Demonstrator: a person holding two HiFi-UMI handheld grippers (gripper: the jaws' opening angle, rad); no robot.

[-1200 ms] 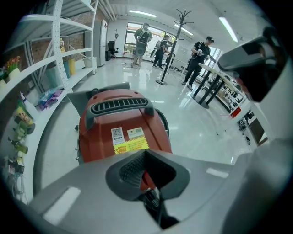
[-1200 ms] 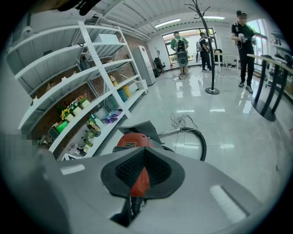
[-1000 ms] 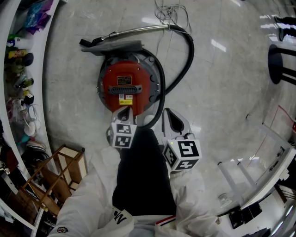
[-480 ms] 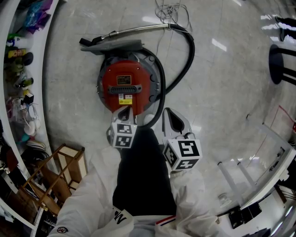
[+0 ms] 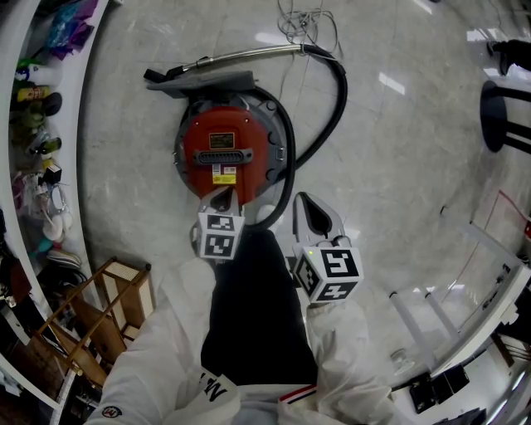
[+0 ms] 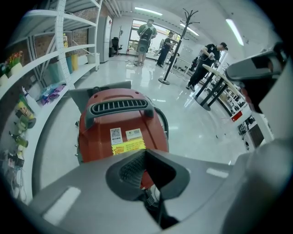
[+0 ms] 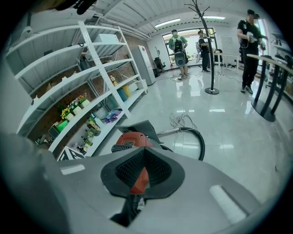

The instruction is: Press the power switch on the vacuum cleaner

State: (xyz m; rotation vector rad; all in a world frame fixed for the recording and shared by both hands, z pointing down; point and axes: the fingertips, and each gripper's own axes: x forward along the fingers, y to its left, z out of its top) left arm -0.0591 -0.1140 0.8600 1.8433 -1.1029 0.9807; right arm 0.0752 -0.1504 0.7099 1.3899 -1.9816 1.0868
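A round red vacuum cleaner (image 5: 226,153) stands on the pale floor with a grey handle (image 6: 120,107) across its top and a yellow sticker near its front. I cannot pick out its power switch. My left gripper (image 5: 222,197) is shut and empty, its tip over the vacuum's near edge; in the left gripper view the red body (image 6: 103,137) fills the space just beyond the left gripper (image 6: 145,152). My right gripper (image 5: 306,203) is also shut and empty, hanging over bare floor to the right of the vacuum (image 7: 130,138).
A black hose (image 5: 333,91) loops from the vacuum to a metal tube and grey floor nozzle (image 5: 199,81) behind it. Loose cable (image 5: 307,21) lies farther back. Curved white shelves (image 5: 33,124) run along the left, with a wooden rack (image 5: 99,307) below. People stand far off (image 7: 178,45).
Both grippers have crept slightly forward toward the vacuum. The vacuum and hose have not moved.
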